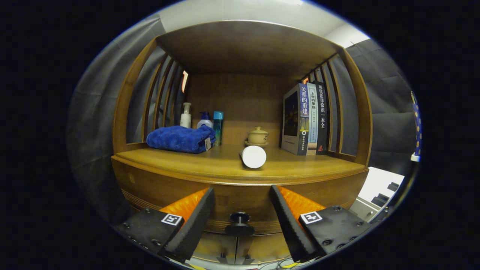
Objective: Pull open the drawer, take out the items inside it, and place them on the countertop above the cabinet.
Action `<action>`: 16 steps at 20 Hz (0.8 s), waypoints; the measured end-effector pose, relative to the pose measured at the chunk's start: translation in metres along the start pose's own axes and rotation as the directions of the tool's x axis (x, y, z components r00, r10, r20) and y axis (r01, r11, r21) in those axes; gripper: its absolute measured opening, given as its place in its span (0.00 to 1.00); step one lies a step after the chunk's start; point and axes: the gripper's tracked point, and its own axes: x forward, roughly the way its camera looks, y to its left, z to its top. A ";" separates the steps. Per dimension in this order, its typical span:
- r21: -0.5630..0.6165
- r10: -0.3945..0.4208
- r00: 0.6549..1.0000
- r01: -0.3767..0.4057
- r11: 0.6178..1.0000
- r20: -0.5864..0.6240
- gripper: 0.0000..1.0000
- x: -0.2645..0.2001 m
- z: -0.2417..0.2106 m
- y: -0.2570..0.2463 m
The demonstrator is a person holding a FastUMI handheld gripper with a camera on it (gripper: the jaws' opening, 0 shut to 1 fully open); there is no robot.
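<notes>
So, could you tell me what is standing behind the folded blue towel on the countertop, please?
Behind the blue towel three bottles stand against the cabinet's back panel; the towel hides their lower parts. The gripper is open, its fingers either side of the drawer knob.

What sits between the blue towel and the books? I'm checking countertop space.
A white cylinder on its side and a lidded teacup behind it, in the gripper view.
</notes>
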 end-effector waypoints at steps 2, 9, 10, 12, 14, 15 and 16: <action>0.049 0.006 1.000 -0.005 0.999 -0.006 0.99 -0.005 0.003 -0.001; 0.016 0.017 0.995 -0.019 1.000 0.099 0.98 -0.082 0.065 -0.008; 0.001 0.025 0.995 -0.025 1.000 0.099 0.98 -0.098 0.071 -0.005; -0.020 0.054 0.993 -0.053 0.998 0.102 0.98 -0.129 0.082 0.004; -0.012 0.100 0.988 -0.100 0.995 0.120 0.98 -0.160 0.100 0.014; 0.006 0.122 0.984 -0.123 0.992 0.129 0.98 -0.173 0.108 0.015; 0.028 0.141 0.981 -0.146 0.989 0.136 0.98 -0.189 0.120 0.018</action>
